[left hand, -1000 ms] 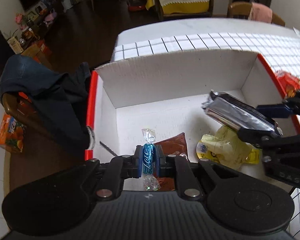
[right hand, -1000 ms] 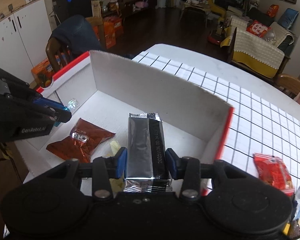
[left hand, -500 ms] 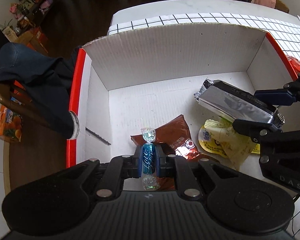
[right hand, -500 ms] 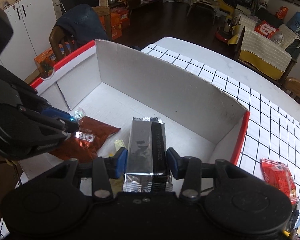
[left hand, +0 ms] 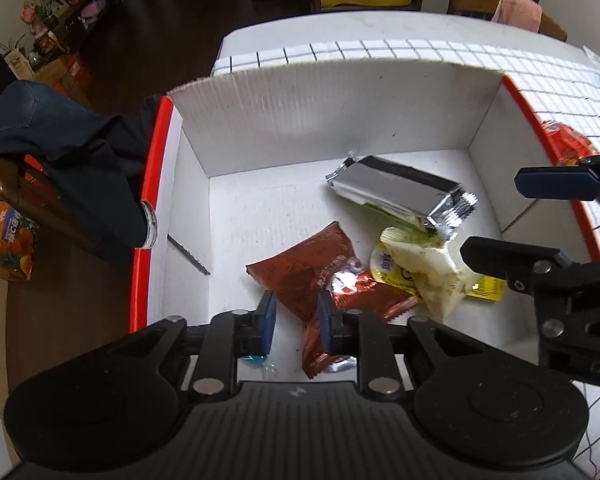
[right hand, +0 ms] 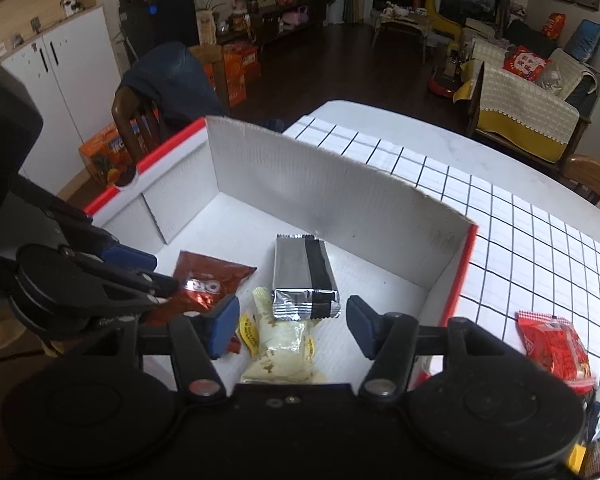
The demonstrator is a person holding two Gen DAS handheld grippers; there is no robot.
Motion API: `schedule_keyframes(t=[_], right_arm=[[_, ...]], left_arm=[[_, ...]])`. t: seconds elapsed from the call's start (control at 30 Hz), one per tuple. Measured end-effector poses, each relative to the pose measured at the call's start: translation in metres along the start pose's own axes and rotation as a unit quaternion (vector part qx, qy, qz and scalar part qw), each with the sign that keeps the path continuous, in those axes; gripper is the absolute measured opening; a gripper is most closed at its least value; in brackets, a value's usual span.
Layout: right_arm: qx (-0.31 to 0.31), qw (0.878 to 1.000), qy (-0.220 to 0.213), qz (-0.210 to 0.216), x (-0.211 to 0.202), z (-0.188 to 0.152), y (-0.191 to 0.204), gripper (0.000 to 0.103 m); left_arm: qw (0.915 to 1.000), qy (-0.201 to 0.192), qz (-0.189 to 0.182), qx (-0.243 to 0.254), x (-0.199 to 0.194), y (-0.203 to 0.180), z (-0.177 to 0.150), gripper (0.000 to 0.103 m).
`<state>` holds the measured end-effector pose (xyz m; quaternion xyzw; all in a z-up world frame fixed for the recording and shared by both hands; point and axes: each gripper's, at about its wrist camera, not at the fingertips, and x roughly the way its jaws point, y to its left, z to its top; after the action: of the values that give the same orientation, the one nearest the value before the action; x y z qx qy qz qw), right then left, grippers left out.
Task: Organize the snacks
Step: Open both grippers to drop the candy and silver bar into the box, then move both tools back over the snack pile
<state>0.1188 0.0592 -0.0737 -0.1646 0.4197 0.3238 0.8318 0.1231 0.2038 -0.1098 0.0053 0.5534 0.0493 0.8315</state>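
The white cardboard box (left hand: 320, 112) with red-edged flaps sits on the surface (right hand: 540, 240), which is covered in a black-on-white grid cloth. Going left to right across the box floor in the left wrist view: a blue candy (left hand: 256, 359) lies at the near edge, mostly hidden beneath the left gripper (left hand: 296, 316), so only a blue sliver and a bit of clear twisted wrapper show. Next comes the dark red snack packet (left hand: 320, 280), flat on the floor, its near end passing under the gripper. To its right lies the pale yellow pouch (left hand: 416, 276), and the silver foil bar (left hand: 396, 192) rests tilted with its near end propped on that pouch.

The left gripper's jaws have just been opening; they stand slightly parted with nothing clamped between them, the candy lying released below. The right gripper (right hand: 292, 326) has also just been opening its jaws; they stand wide apart and empty, with the silver bar lying free just beyond them.

Outside the box, to the right on the surface, a bright red snack bag (right hand: 556, 344) lies near the box wall. Further small wrappers (right hand: 592, 452) at the right edge of the right wrist view are cut off and too blurred to identify.
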Motion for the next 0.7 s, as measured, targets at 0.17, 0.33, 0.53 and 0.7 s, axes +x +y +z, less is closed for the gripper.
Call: schedule_keyframes(t=[0.17, 0.33, 0.53, 0.7], right_arm=[[0.014, 1.0, -0.02, 0.007, -0.023, -0.005, -0.003, 0.064], [0.026, 0.999, -0.039, 0.013, -0.046, -0.01, -0.007, 0.068], [0.038, 0.997, -0.068, 0.017, -0.077, -0.019, -0.018, 0.075], [0.055, 0.994, -0.093, 0.021, -0.103, -0.03, -0.031, 0.081]], left_arm=[[0.9997, -0.023, -0.009, -0.003, -0.023, -0.007, -0.004, 0.03], [0.9986, -0.05, -0.017, -0.002, -0.046, -0.017, -0.008, 0.046], [0.9956, -0.088, -0.033, 0.003, -0.075, -0.032, -0.01, 0.059], [0.9922, -0.115, -0.047, 0.011, -0.094, -0.048, -0.011, 0.068]])
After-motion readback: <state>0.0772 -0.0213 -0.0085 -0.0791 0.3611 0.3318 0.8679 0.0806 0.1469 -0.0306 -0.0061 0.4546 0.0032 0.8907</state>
